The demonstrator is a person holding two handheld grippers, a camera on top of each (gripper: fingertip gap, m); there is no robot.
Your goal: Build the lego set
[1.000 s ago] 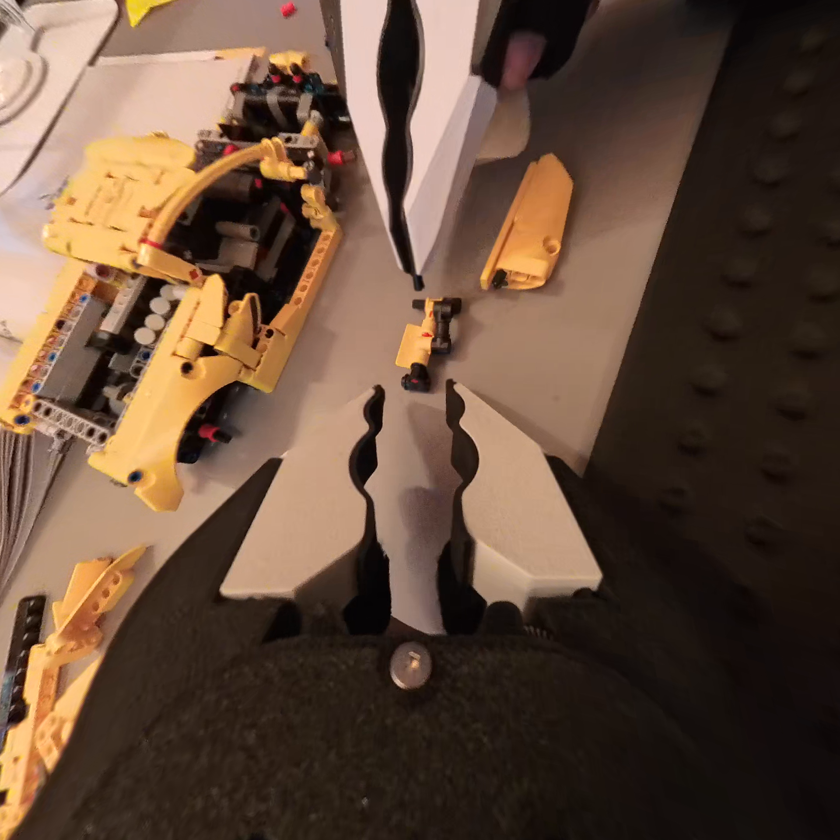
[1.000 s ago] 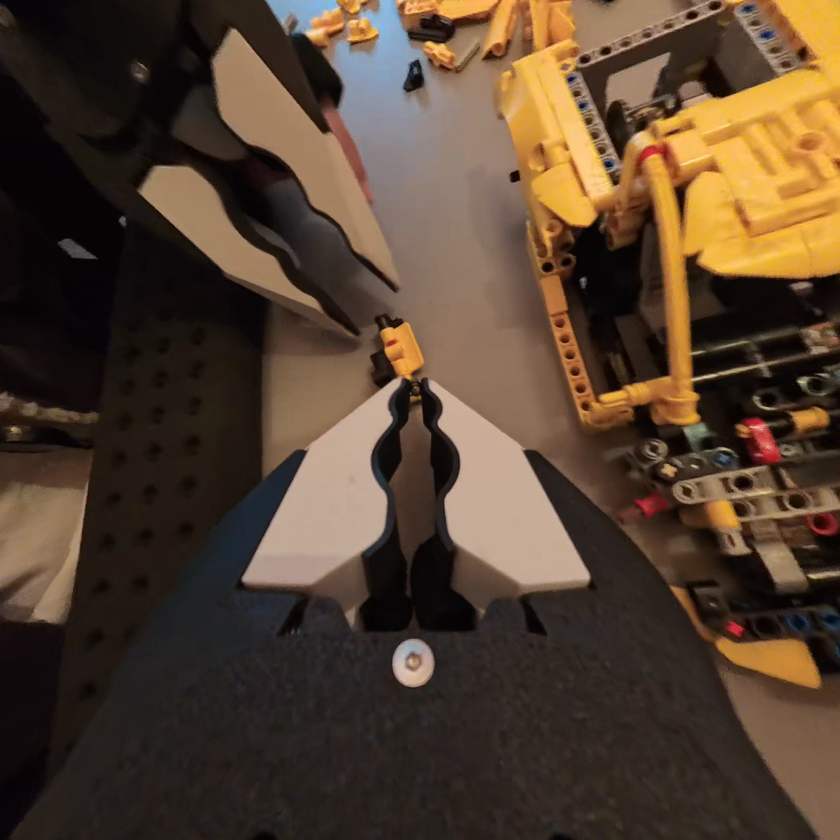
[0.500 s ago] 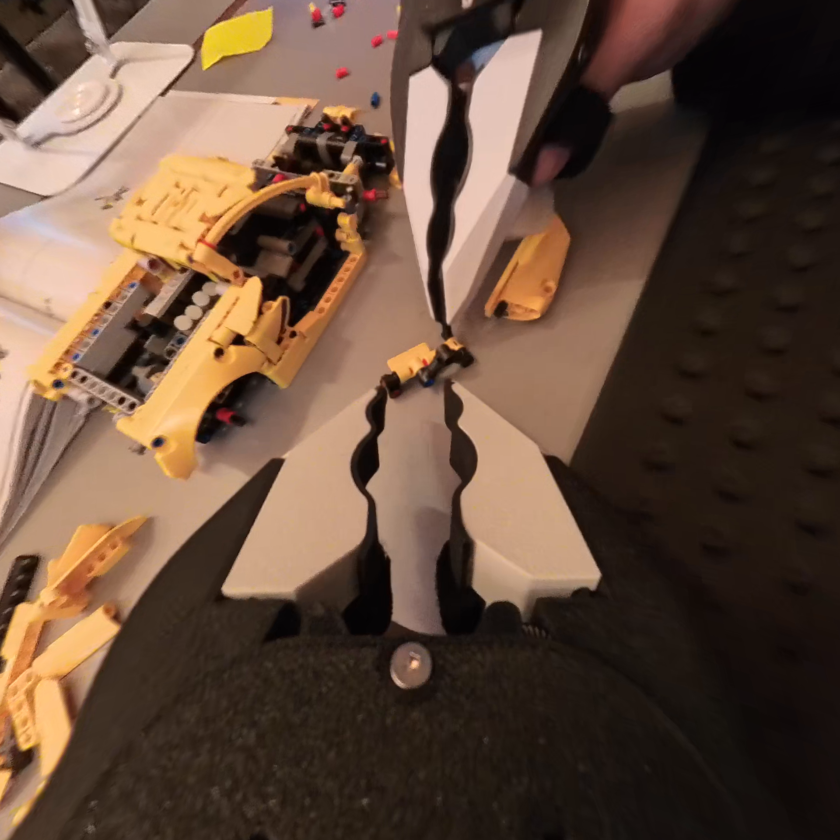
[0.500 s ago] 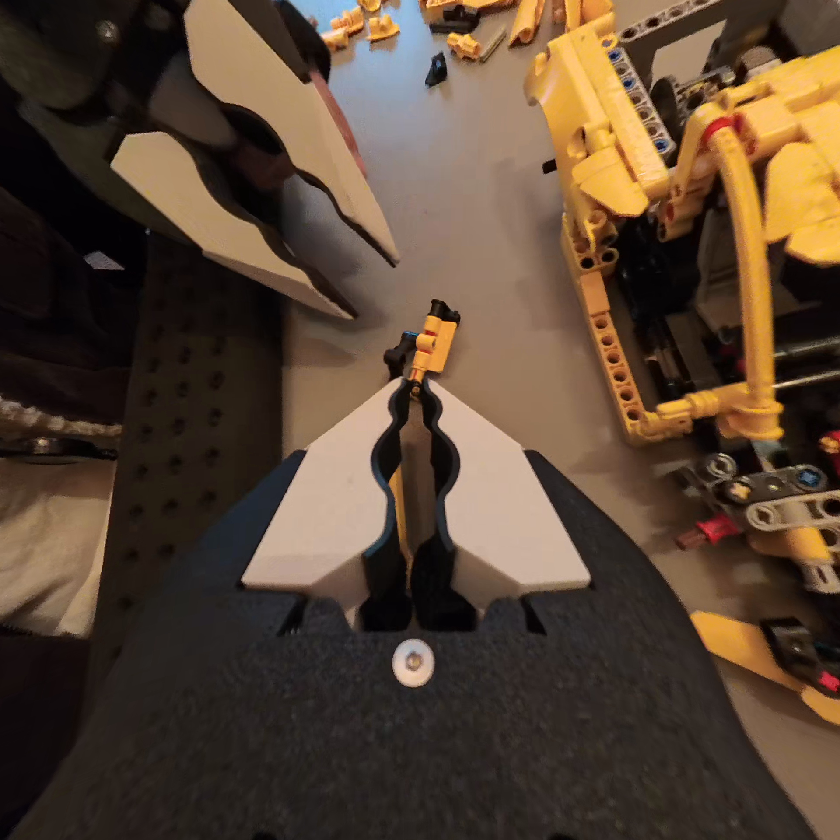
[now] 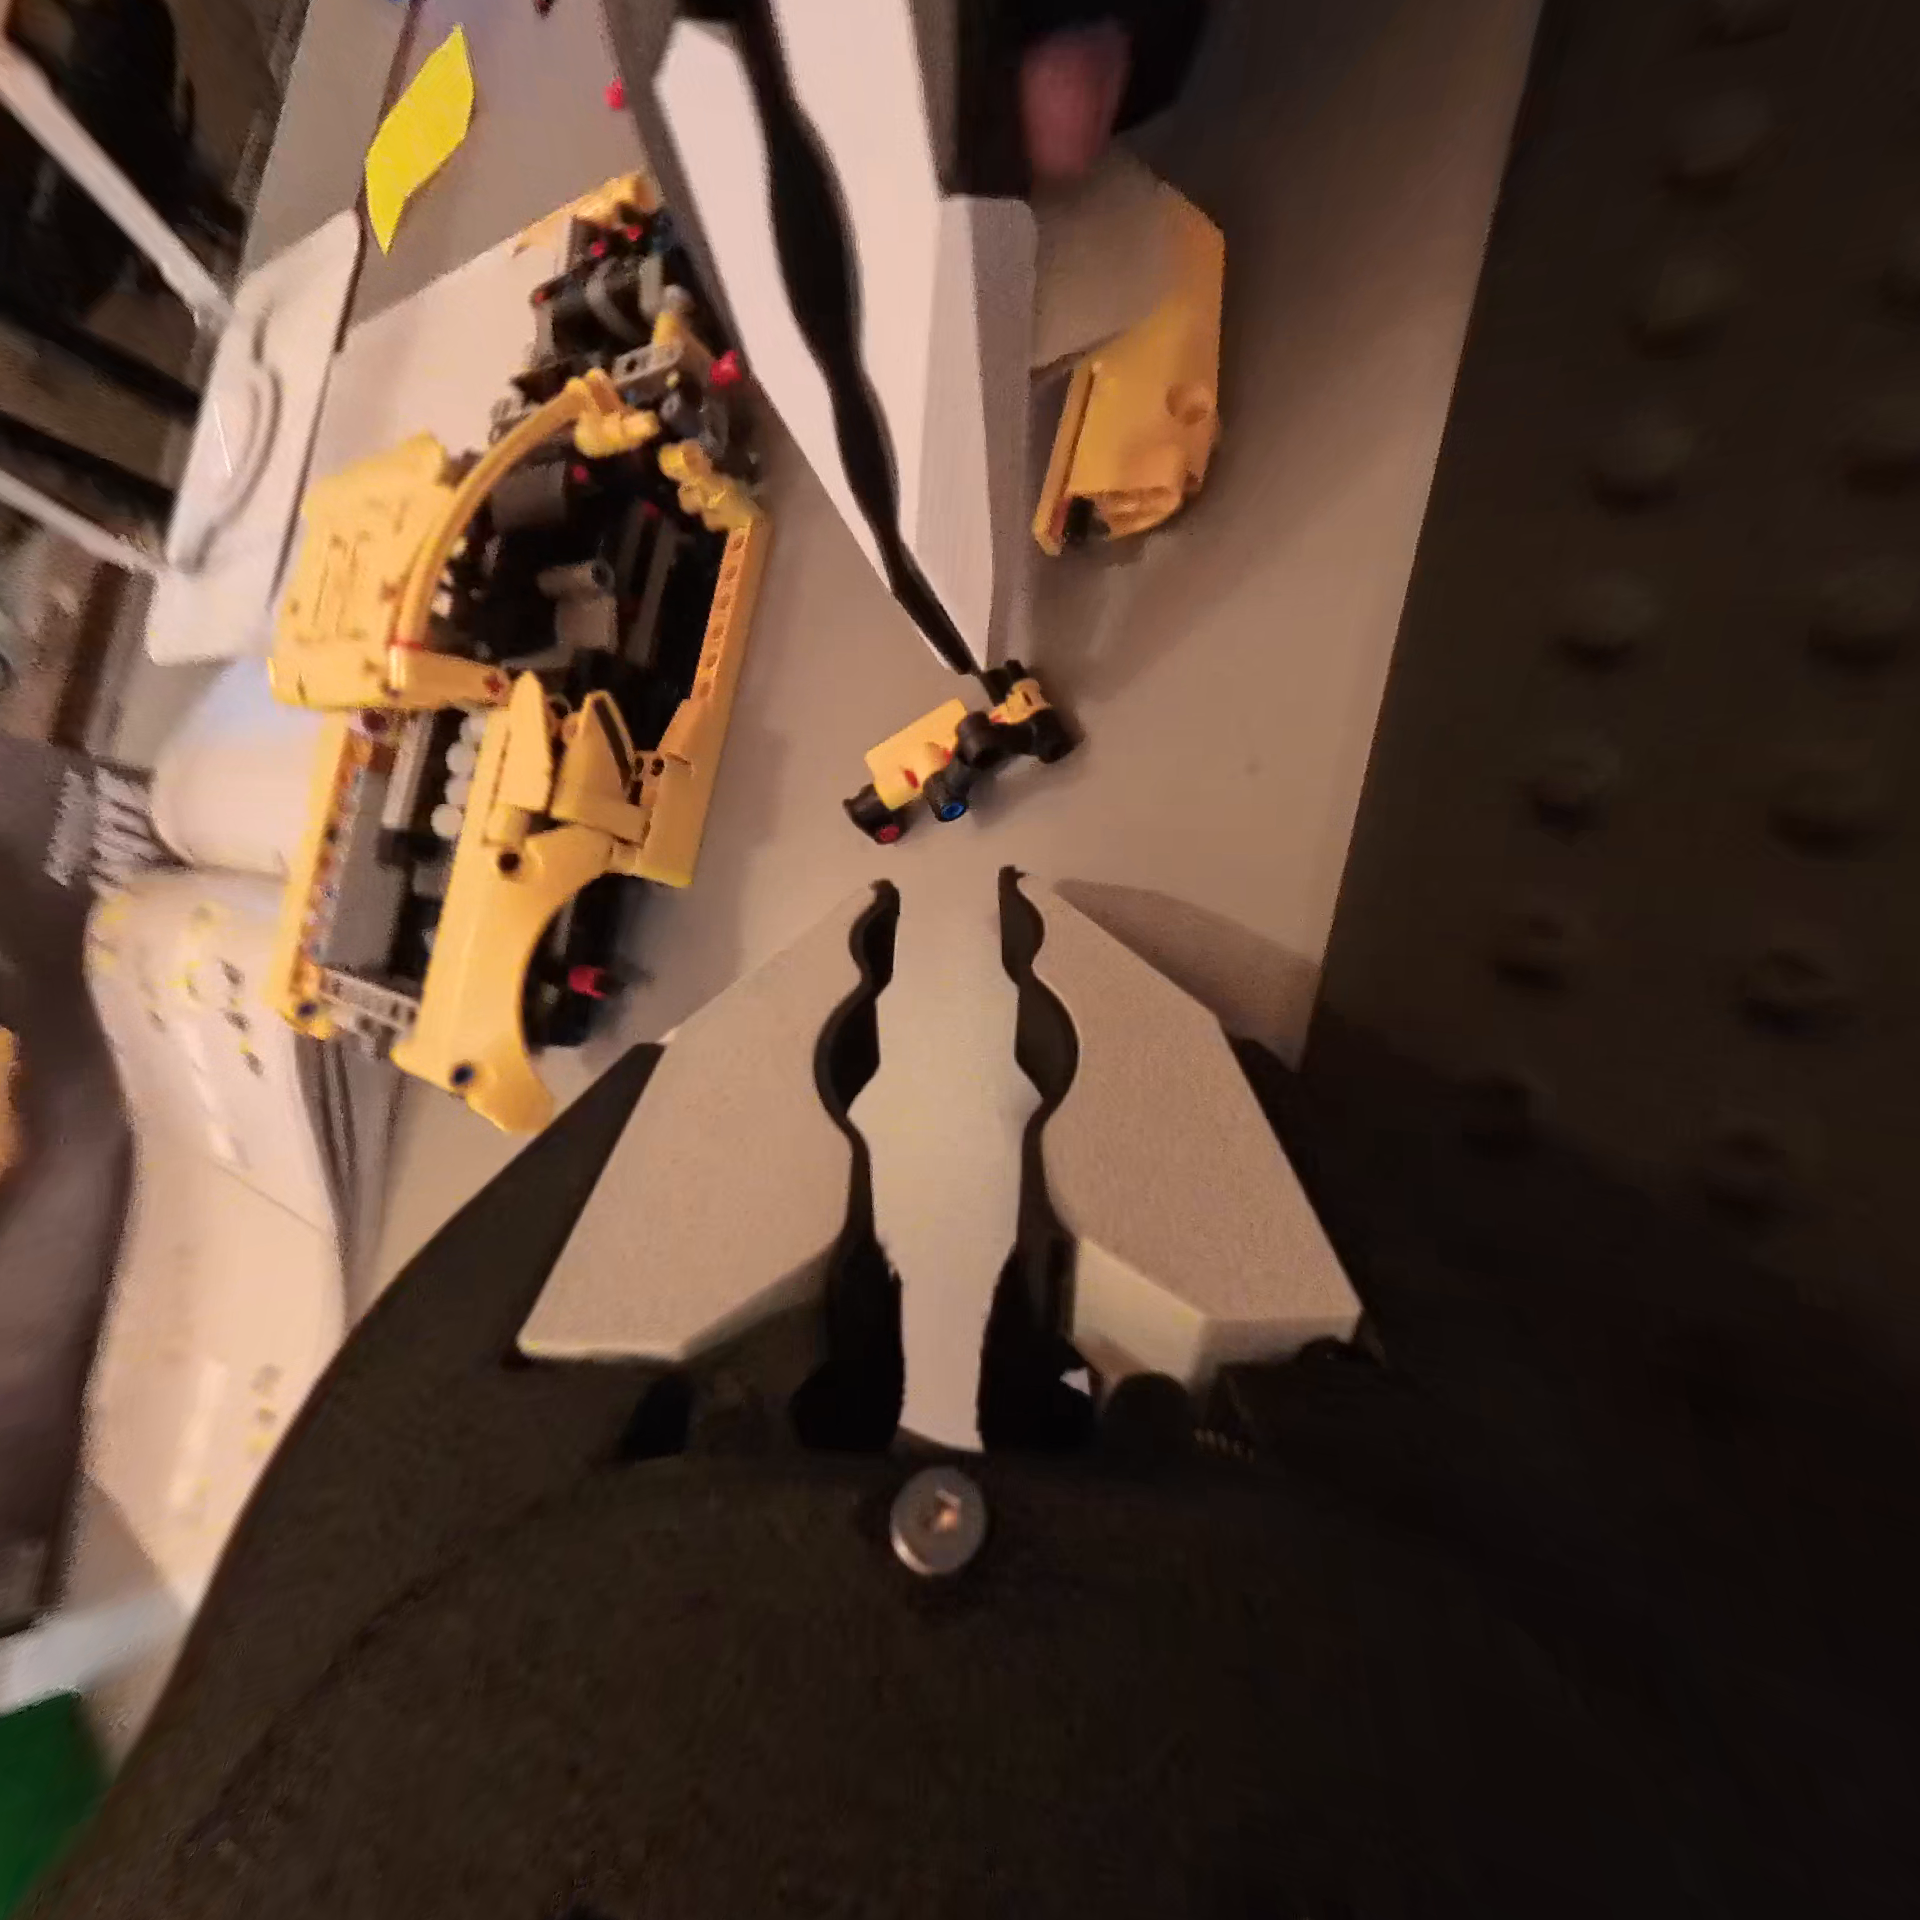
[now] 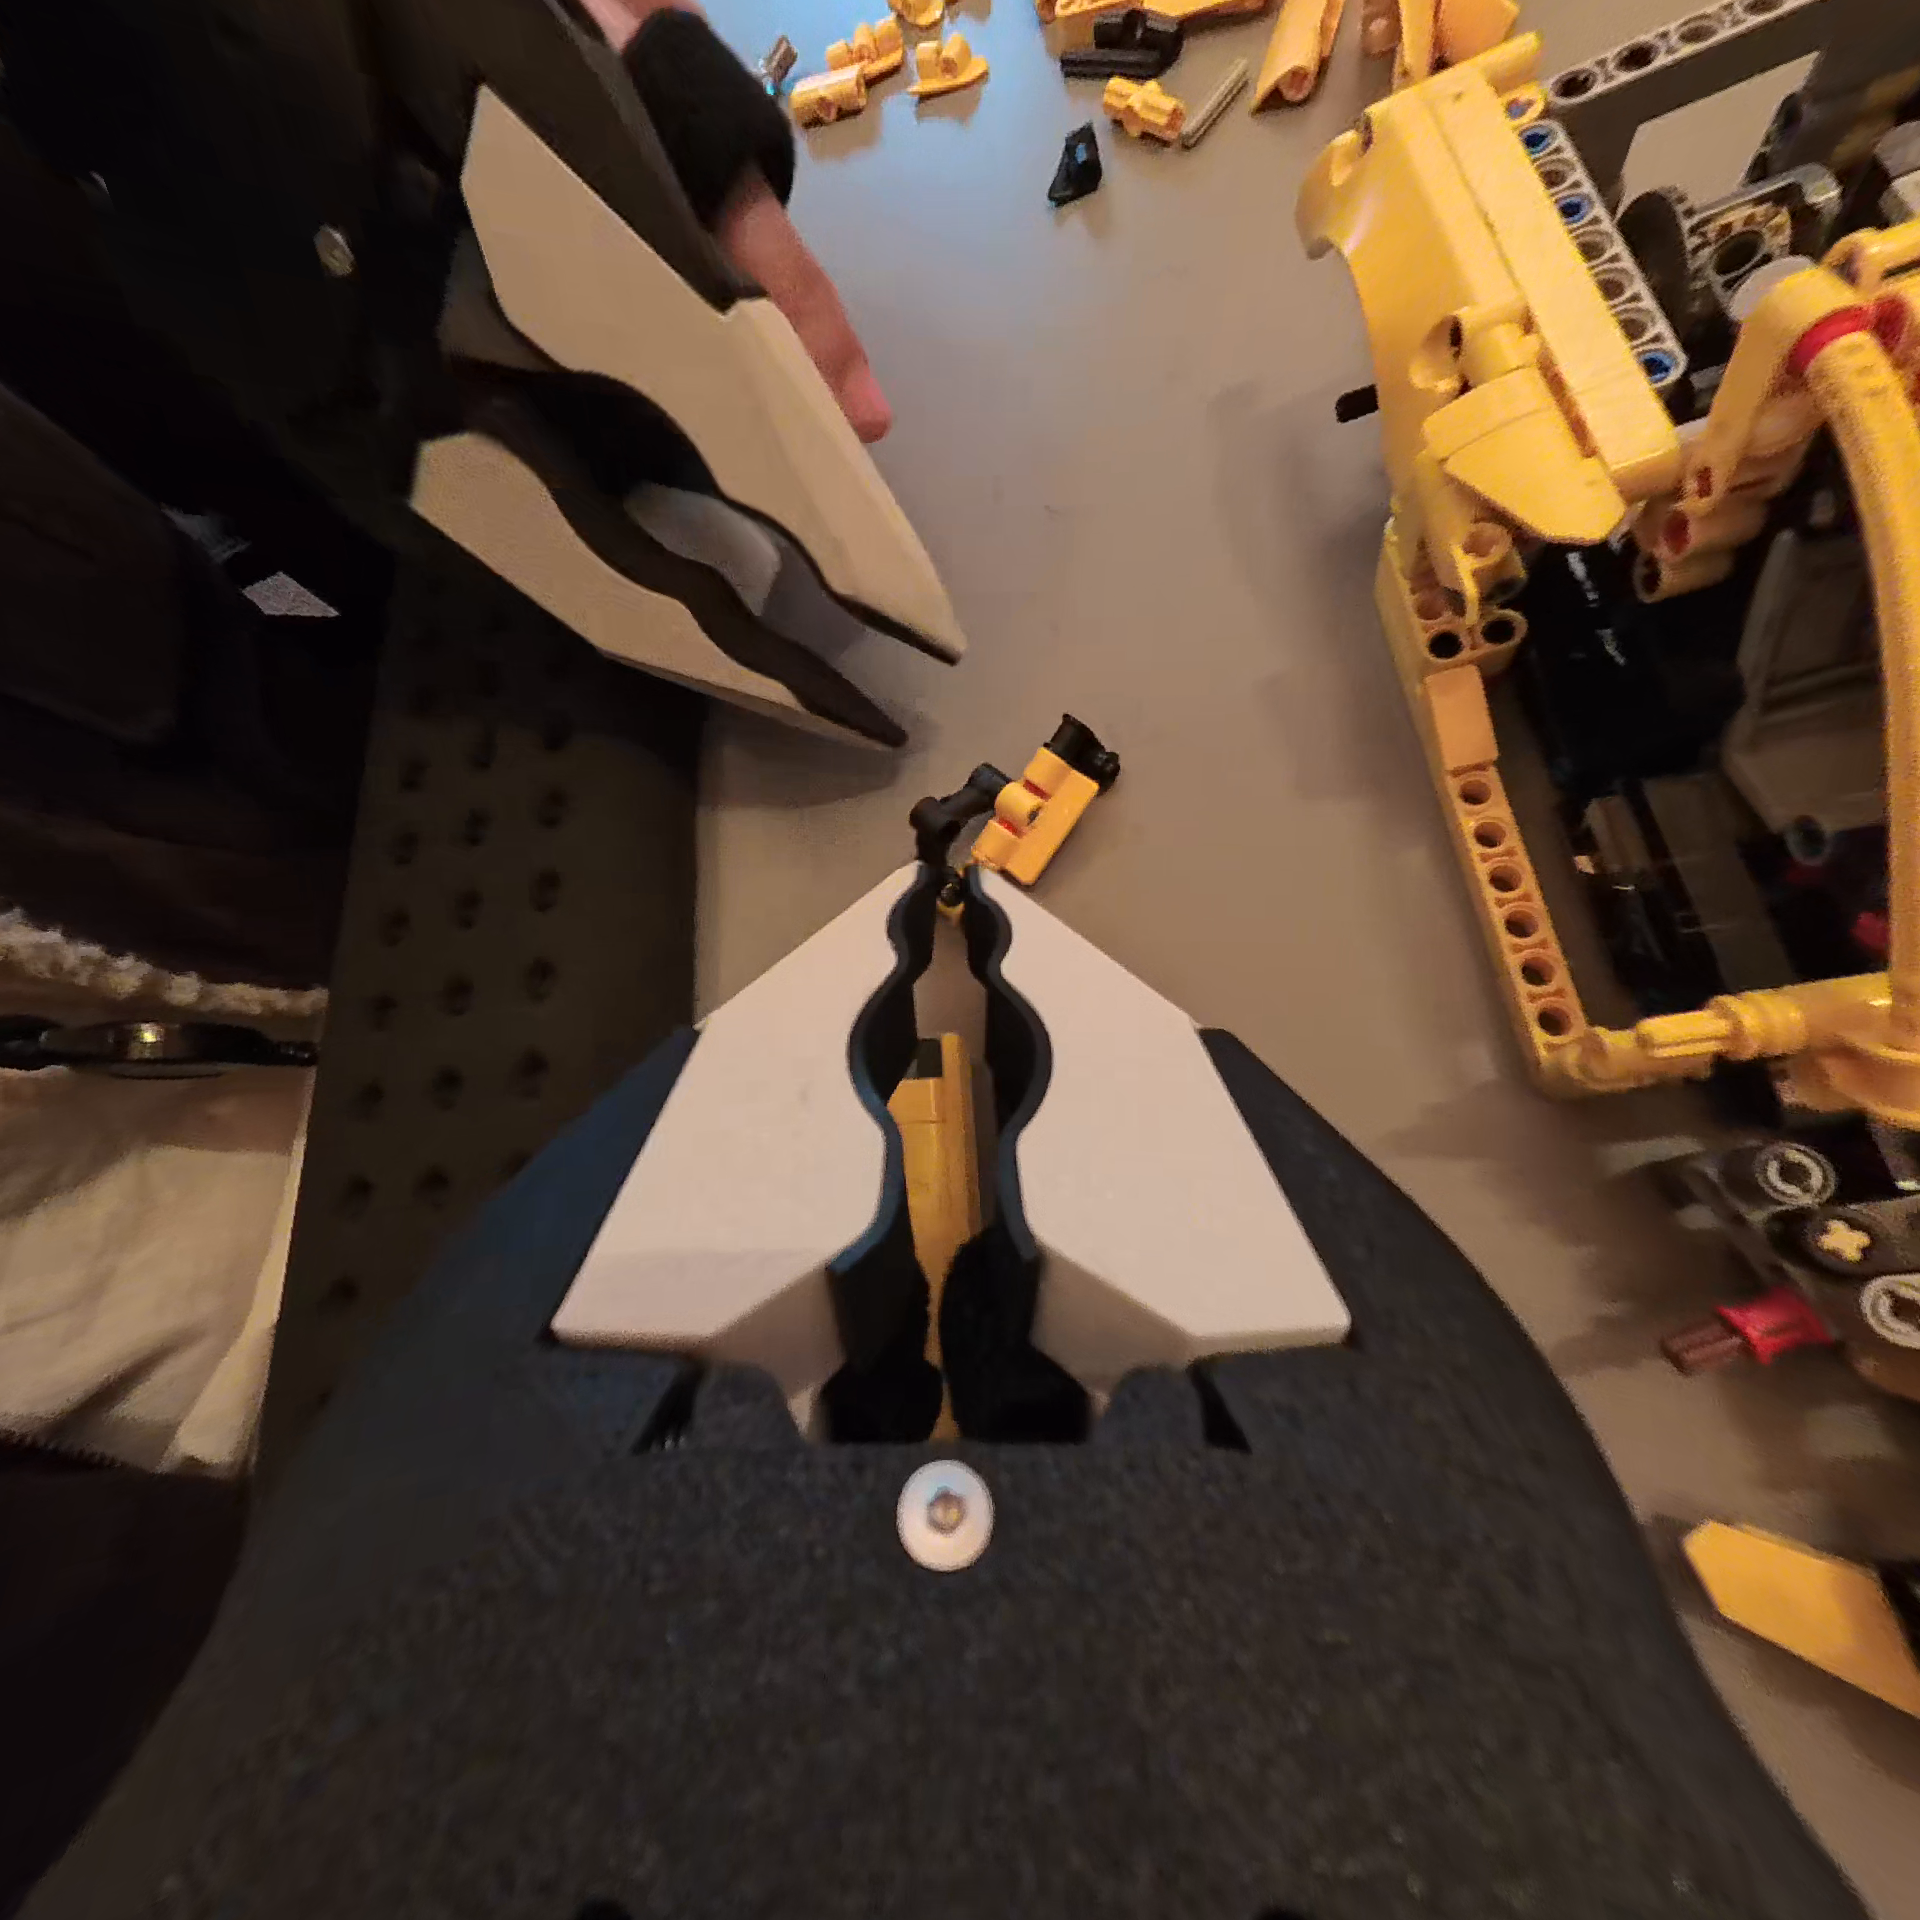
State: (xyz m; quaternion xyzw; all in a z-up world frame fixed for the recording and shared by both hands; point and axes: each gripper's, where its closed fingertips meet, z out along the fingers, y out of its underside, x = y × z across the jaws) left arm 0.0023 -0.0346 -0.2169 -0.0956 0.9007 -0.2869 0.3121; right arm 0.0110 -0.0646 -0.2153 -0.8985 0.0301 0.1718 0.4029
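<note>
Left wrist view: no legible writing or logos anywhere; frame is motion-blurred. Left gripper (image 5: 940, 883) is released, jaws apart with nothing between them, hovering over a plain grey bench (image 5: 1195, 831). Just past its tips lies a small yellow-and-black lego piece (image 5: 956, 753), close to the bench's right edge. Right gripper (image 5: 961, 655) comes in from the top, tips clenched on the far end of that piece. Left of it, mid-bench, sits the half-built yellow lego model (image 5: 499, 707). A yellow panel (image 5: 1138, 416) lies near the right edge, partly behind the right gripper. A yellow paper scrap (image 5: 416, 135) is at the far end, white sheets (image 5: 208, 1091) along the left edge. Right of the bench, a dark studded mat (image 5: 1662, 727).

Right wrist view: again no readable markings. Right gripper (image 6: 951, 878) is clamped on a black end of the small piece (image 6: 1023, 805), whose yellow body rests on the bench (image 6: 1143, 520). Left gripper (image 6: 930, 696) hangs apart, upper left, with a bare fingertip (image 6: 842, 364) beside it. Model (image 6: 1621, 623) fills the right side; loose yellow parts (image 6: 1039, 62) are scattered along the top. The mat (image 6: 468, 883) runs along the bench's left edge.
</note>
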